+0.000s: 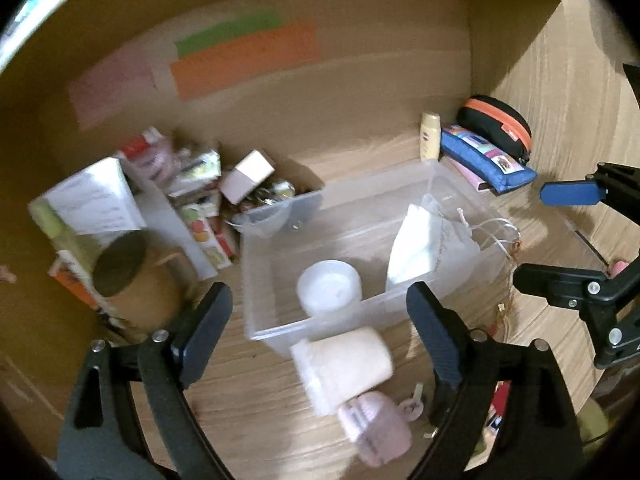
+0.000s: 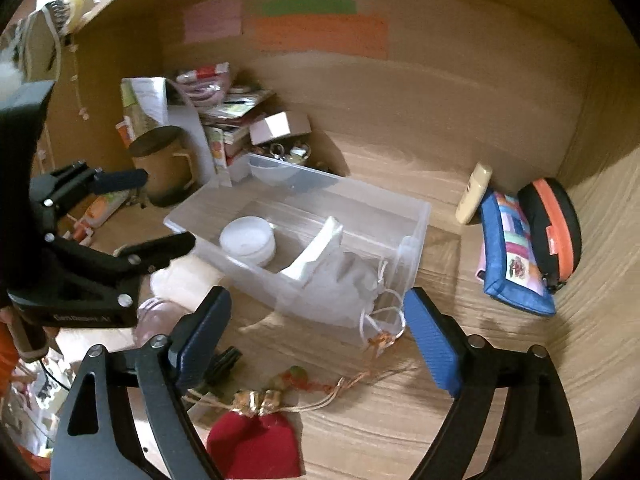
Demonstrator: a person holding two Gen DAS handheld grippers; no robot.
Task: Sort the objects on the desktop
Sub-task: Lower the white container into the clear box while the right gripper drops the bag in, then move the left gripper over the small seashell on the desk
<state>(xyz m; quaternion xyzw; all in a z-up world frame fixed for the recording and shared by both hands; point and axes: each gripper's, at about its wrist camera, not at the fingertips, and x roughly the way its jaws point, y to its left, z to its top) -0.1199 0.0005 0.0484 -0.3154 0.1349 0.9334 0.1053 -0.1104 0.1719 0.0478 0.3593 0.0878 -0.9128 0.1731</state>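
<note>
A clear plastic bin [image 1: 276, 330] stands mid-desk and holds a white round jar [image 1: 329, 292] and a white drawstring pouch [image 1: 420, 248]. In front of it a pale pink tub [image 1: 344, 364] lies on its side beside a small pink case [image 1: 376, 428]. My left gripper [image 1: 318, 288] hovers open above the bin's near edge, with nothing between its pads. My right gripper [image 2: 316, 294] is open and empty too, near the bin's [image 2: 340, 184] pouch end [image 2: 344, 288]. A red pouch [image 2: 256, 444] with gold cord lies below it. Each gripper shows in the other's view: the right gripper [image 1: 530, 236], the left gripper [image 2: 168, 208].
A blue pencil case [image 2: 512, 248], a black and orange zip case [image 2: 556, 224] and a yellow tube [image 2: 474, 192] lean at the back right. A lidded brown mug [image 2: 164, 164] and a heap of boxes and packets [image 2: 224, 120] fill the back left corner. Wooden walls enclose the desk.
</note>
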